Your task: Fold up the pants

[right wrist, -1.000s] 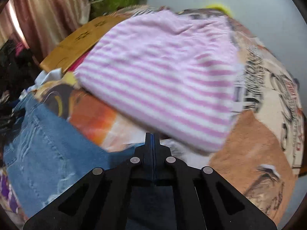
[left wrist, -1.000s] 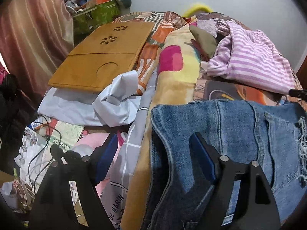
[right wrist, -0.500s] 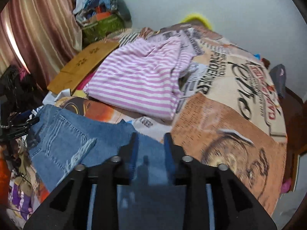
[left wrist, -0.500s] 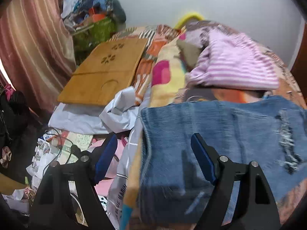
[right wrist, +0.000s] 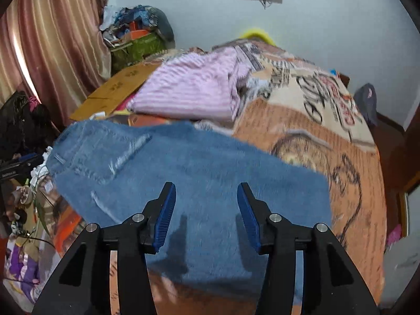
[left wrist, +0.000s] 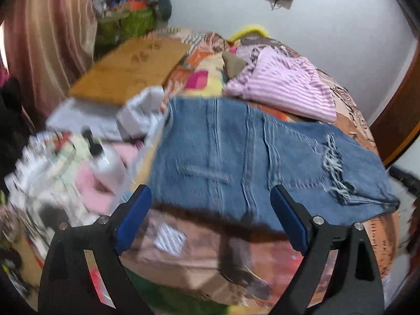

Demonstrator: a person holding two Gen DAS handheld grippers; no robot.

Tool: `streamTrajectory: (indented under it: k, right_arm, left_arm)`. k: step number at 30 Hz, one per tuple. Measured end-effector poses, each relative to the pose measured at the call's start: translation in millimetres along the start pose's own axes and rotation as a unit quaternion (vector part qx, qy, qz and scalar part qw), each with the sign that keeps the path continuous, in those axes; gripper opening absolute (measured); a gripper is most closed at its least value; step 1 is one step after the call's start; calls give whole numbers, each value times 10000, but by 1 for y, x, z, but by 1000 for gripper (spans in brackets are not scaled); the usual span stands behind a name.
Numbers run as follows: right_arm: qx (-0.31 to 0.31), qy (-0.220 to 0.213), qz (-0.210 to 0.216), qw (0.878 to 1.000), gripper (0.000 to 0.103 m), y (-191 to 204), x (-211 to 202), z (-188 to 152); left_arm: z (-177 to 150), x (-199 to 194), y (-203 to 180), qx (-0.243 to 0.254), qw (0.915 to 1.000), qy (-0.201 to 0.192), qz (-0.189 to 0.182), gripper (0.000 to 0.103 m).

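Both the left tongs (left wrist: 210, 218) and right tongs (right wrist: 204, 215) are opening, nothing pinched. The jeans (left wrist: 249, 152) lie folded on the bed (right wrist: 354, 157); edges should be checked square before regrasping.

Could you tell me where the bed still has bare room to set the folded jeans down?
Free: printed orange bedspread right of the blue denim jeans and pink striped top. Crowded: left edge, with the wooden lap tray and white cloth.

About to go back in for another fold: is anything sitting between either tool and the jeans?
Nothing visible. The jeans lie flat on the bedspread, directly ahead of the opening right tool and left tool. The striped garment lies beyond them.
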State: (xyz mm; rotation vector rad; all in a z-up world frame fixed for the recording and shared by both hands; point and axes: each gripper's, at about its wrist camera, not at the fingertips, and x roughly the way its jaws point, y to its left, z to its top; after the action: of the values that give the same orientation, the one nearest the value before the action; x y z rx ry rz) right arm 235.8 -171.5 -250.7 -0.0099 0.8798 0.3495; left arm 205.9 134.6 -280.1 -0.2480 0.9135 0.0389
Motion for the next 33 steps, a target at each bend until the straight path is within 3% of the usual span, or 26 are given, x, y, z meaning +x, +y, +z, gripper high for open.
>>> streamTrajectory:
  k: [4, 7, 13, 27, 29, 33]
  right_arm:
    - [318, 288, -124, 9990, 45, -6, 25, -23]
    - [321, 94, -162, 9993, 46, -7, 24, -32]
    - [341, 101, -142, 9993, 47, -9, 25, -31]
    - [343, 87, -105, 9993, 48, -6, 24, -35]
    - [346, 97, -94, 9993, 48, -6, 24, -35]
    - [361, 107, -71, 9993, 48, -7, 24, -34]
  left_arm:
    - [-15, 14, -3, -335, 9990, 205, -207, 93]
    - [-21, 24, -9, -455, 9977, 339, -379, 93]
    - [-31, 52, -8, -884, 9915, 658, -692, 93]
    - [-5, 81, -19, -1046, 9926, 311, -526, 94]
    - [-1, 80, -19, -1120, 9926, 212, -414, 86]
    - [8, 79, -19, -1172, 9929, 69, -194, 51]
